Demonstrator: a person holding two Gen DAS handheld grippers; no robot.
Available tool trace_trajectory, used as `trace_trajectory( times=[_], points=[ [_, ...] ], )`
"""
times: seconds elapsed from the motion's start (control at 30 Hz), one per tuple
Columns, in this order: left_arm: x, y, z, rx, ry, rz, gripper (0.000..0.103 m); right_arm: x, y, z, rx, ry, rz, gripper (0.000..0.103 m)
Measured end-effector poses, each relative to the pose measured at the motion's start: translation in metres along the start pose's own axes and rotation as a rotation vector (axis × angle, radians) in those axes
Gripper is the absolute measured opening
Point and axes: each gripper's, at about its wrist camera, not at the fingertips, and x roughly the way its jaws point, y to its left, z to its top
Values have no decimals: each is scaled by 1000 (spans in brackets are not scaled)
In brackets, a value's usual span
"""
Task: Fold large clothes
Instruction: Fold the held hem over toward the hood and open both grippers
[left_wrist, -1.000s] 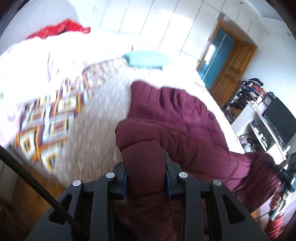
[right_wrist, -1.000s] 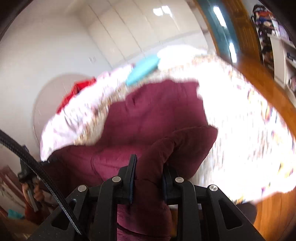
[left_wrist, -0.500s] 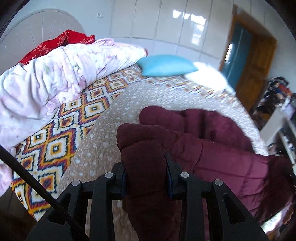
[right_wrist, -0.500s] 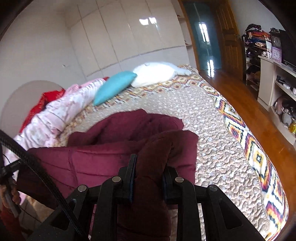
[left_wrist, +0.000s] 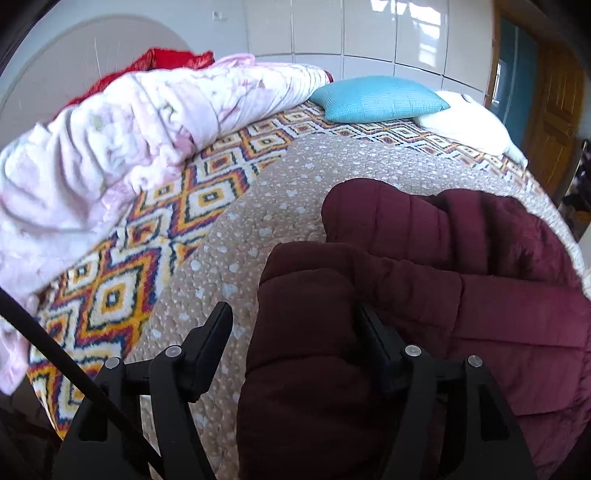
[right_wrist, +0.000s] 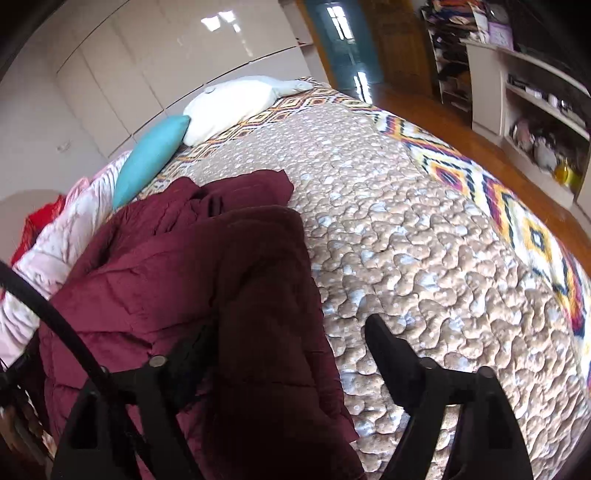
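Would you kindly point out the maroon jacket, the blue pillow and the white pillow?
maroon jacket (left_wrist: 461, 280): left wrist view, quilted body.
blue pillow (left_wrist: 376, 99): left wrist view, centre.
white pillow (right_wrist: 229, 105): right wrist view, middle.

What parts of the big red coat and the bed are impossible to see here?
- Maroon coat: its lower end is cut off by the bottom edge in both wrist views, behind the left gripper and right gripper.
- Quilted bedspread under the coat: covered by it in both views.
- Shelf items, right wrist view: too small and blurred.
- Red cloth, left wrist view: mostly hidden behind the pink duvet.
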Motion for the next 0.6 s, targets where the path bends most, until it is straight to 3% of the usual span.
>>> trace_trajectory(
  times=[0.2,0.43,0.6],
  points=[
    [-46,35,-9,-65,9,-177,71,-62,11,-10,-114,-96,22,86],
    [-87,55,-44,-55,-32,-247,73,-115,7,-47,-197,-118,20,90],
    [-102,64,-73,-22,-43,-291,74,-127,-1,-87,-205,-64,56,90]
  ],
)
